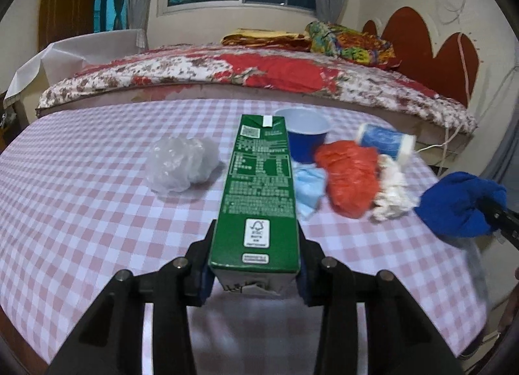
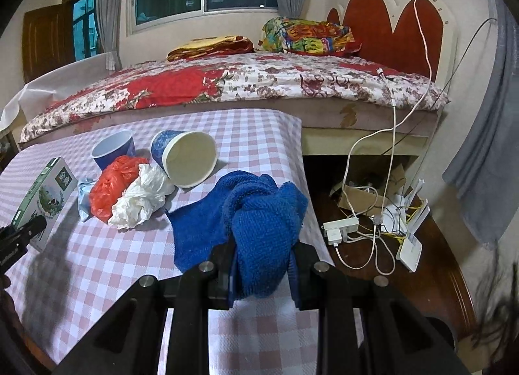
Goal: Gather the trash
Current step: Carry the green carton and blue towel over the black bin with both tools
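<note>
My left gripper (image 1: 254, 258) is shut on a green milk carton (image 1: 259, 187), held lengthwise above the checked table (image 1: 81, 212); the carton also shows at the left of the right wrist view (image 2: 45, 193). My right gripper (image 2: 261, 264) is shut on a blue towel (image 2: 256, 222), which partly rests on the table near its right edge and shows in the left wrist view (image 1: 460, 206). Between them lie a red plastic bag (image 2: 110, 187), crumpled white tissue (image 2: 142, 196), a light blue mask (image 1: 308, 187), an upright blue cup (image 2: 112, 148) and a tipped paper cup (image 2: 188, 161). A clear crumpled bag (image 1: 181, 164) lies left.
A bed with a floral quilt (image 2: 227, 83) stands right behind the table. To the right of the table, a lower wooden surface holds a power strip, cables (image 2: 356, 229) and a white router (image 2: 412, 245). The table's right edge (image 2: 311, 199) drops off beside the towel.
</note>
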Demonstrator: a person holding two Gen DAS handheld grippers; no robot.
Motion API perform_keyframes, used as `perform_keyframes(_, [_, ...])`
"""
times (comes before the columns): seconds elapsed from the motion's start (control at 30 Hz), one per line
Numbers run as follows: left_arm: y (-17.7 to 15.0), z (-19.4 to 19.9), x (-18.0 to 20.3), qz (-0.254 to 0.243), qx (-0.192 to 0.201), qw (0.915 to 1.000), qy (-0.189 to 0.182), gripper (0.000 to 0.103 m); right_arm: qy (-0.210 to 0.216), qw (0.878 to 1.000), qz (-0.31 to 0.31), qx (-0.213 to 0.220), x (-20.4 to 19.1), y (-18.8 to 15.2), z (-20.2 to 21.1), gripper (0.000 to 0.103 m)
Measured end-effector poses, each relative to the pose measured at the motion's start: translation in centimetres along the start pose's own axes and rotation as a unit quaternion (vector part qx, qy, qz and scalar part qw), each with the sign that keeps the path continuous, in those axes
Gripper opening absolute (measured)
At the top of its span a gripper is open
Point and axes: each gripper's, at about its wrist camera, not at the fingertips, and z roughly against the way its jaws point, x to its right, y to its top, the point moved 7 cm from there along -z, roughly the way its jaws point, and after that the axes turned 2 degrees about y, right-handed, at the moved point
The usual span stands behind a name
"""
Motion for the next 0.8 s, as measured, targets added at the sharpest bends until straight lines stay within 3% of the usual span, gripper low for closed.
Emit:
perform_keyframes(0.2, [0.2, 2.5, 3.2, -0.019, 0.017, 0.9993, -0.026, 0.041, -0.013, 1.000, -0.002, 0.016, 1.7, -0.2, 2.4, 0.026])
perform_keyframes(0.8, [-0.9, 4.5, 13.5, -0.076, 0.018, 0.9910, -0.109, 0.041, -0.073, 0.996, -0.052, 0.025, 11.0, -2.7, 6.9, 0.026])
